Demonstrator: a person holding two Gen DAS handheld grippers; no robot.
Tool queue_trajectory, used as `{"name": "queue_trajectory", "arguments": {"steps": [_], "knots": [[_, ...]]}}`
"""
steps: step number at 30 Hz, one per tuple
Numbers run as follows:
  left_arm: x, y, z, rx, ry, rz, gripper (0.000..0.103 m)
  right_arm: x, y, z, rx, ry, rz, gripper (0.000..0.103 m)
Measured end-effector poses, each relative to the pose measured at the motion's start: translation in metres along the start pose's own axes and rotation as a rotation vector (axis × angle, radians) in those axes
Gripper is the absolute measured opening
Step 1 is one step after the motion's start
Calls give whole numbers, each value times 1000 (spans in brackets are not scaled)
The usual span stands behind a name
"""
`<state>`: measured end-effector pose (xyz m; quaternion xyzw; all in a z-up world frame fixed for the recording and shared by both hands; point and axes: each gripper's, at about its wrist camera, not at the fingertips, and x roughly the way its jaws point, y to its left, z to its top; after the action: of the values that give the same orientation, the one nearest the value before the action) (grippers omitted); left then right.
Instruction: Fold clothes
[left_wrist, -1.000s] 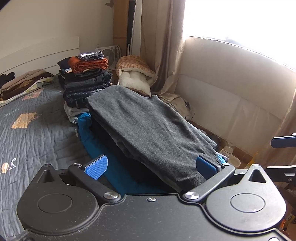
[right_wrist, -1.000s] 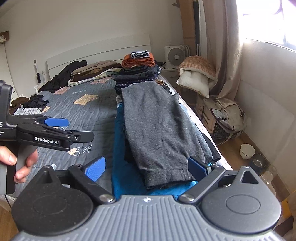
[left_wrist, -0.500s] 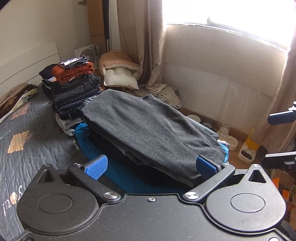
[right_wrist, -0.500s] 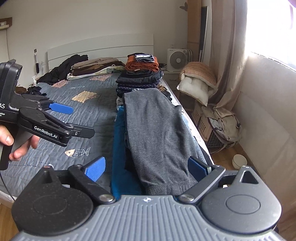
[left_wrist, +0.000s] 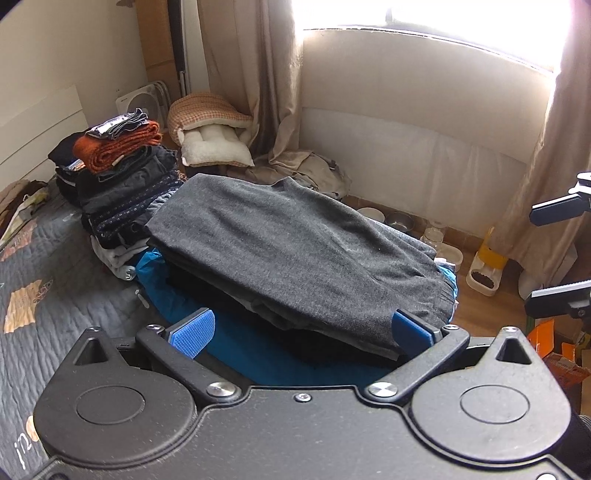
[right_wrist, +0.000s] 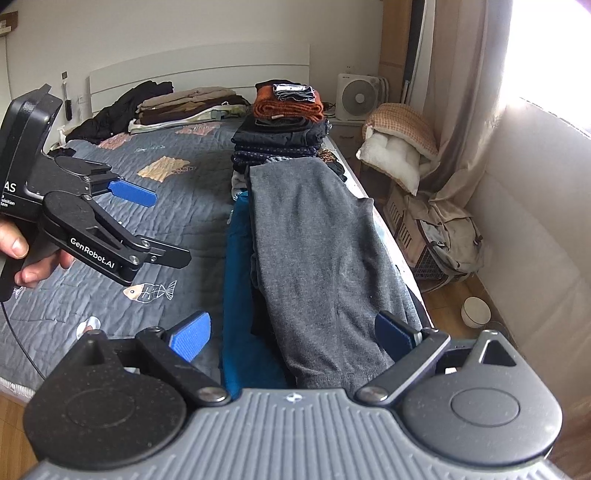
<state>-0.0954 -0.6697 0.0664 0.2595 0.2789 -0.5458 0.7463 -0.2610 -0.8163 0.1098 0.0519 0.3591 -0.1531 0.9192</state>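
A bedroom with a bright window, and a bed under a grey quilted cover (right_wrist: 122, 206), is where the work goes on. Both tongs are spread wide and hold nothing. The left tongs (left_wrist: 301, 330) hang just short of the near edge of a folded grey garment (left_wrist: 295, 251), their blue pads either side of it and apart from the cloth. The right tongs (right_wrist: 291, 332) face the same garment end-on along the bed's edge, with its hem lying between the open pads; whether the right pad touches the cloth I cannot tell. In the right wrist view the left tongs (right_wrist: 147, 225) show off to the side over the quilt, gripped by a hand (right_wrist: 22, 254).

The grey garment (right_wrist: 314, 251) lies on top of darker layers and a blue garment (right_wrist: 240, 295) spread beneath. It looks already folded lengthwise, so the step in hand seems to be a pause between folds. The next move probably calls for pinching both near corners together and carrying them evenly toward the far end.

Beyond stands a stack of folded clothes (right_wrist: 284, 125) topped in orange, with loose clothes (right_wrist: 177, 107) by the headboard. Past the bed are a small fan (right_wrist: 358, 98), a cushioned pet bed (left_wrist: 210, 136), curtains, a bag (right_wrist: 443, 236) and bowls on the wooden floor.
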Motion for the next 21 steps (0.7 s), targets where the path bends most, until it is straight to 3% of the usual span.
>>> {"name": "queue_trajectory", "arguments": {"steps": [21], "knots": [[-19, -1, 8, 94, 15, 3, 103, -20, 20, -8, 86, -19, 3, 96]]}}
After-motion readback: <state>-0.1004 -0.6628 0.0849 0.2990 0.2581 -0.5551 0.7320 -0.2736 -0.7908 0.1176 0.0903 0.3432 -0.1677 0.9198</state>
